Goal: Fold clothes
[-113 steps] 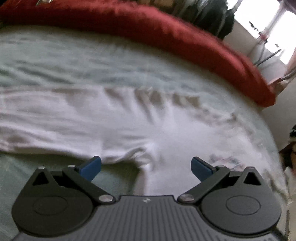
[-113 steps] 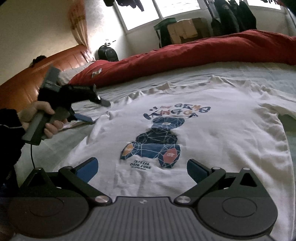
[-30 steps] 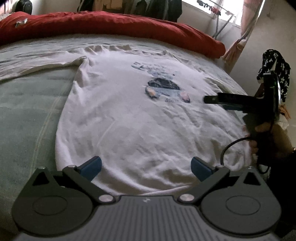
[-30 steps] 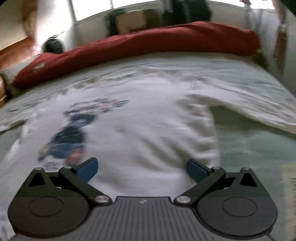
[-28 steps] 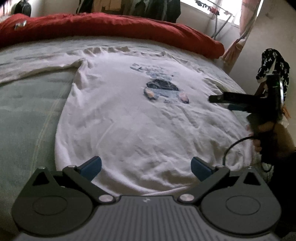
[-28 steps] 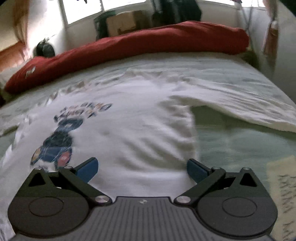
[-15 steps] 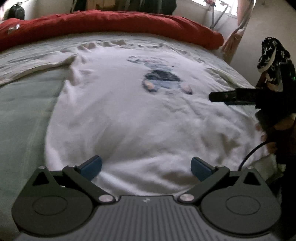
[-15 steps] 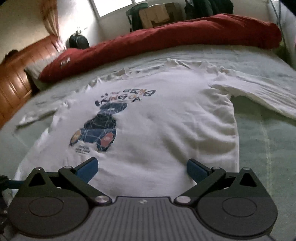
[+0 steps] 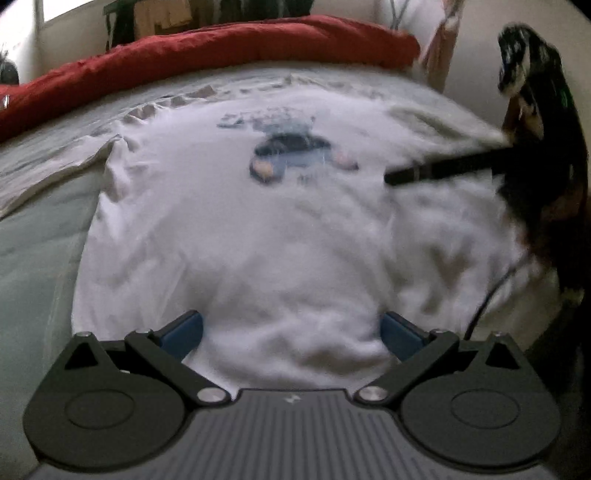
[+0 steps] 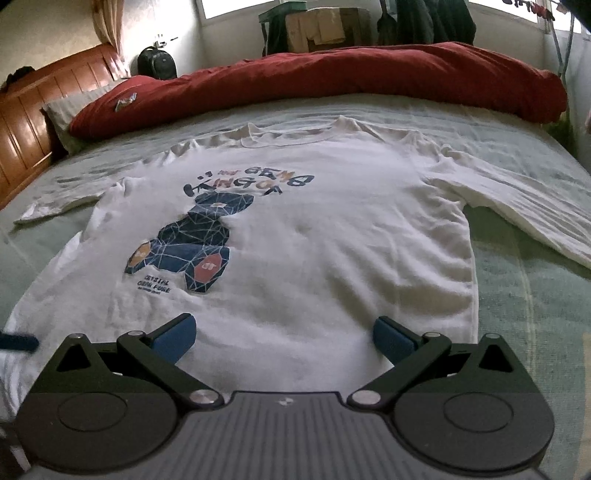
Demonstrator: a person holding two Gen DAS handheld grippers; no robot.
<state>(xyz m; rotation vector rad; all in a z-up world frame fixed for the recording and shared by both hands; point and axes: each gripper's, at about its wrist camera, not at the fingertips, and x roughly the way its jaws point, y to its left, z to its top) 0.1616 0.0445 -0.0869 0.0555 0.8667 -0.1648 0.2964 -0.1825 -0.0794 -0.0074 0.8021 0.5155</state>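
Observation:
A white long-sleeved shirt (image 10: 332, 236) with a dark blue bear print (image 10: 192, 243) lies flat, front up, on a pale green bed sheet (image 10: 517, 295). Both sleeves are spread sideways. My right gripper (image 10: 282, 338) is open just above the shirt's bottom hem, right of the print. My left gripper (image 9: 291, 334) is open over the hem in the blurred left wrist view, with the shirt (image 9: 240, 229) stretching away from it. The right gripper (image 9: 443, 168) shows there as a dark bar held in a hand at the right. A blue fingertip (image 10: 16, 341) of the left gripper shows at the left edge.
A red duvet (image 10: 332, 77) is rolled along the far side of the bed. A wooden headboard (image 10: 40, 110) and a pillow (image 10: 74, 107) are at the left. Boxes and hanging clothes (image 10: 432, 18) stand by the windows. A drying rack (image 10: 561, 40) is at the far right.
The left gripper has come lower and nearer the hem, swinging its view right. The right gripper has turned left and steadied over the hem. Both stay open.

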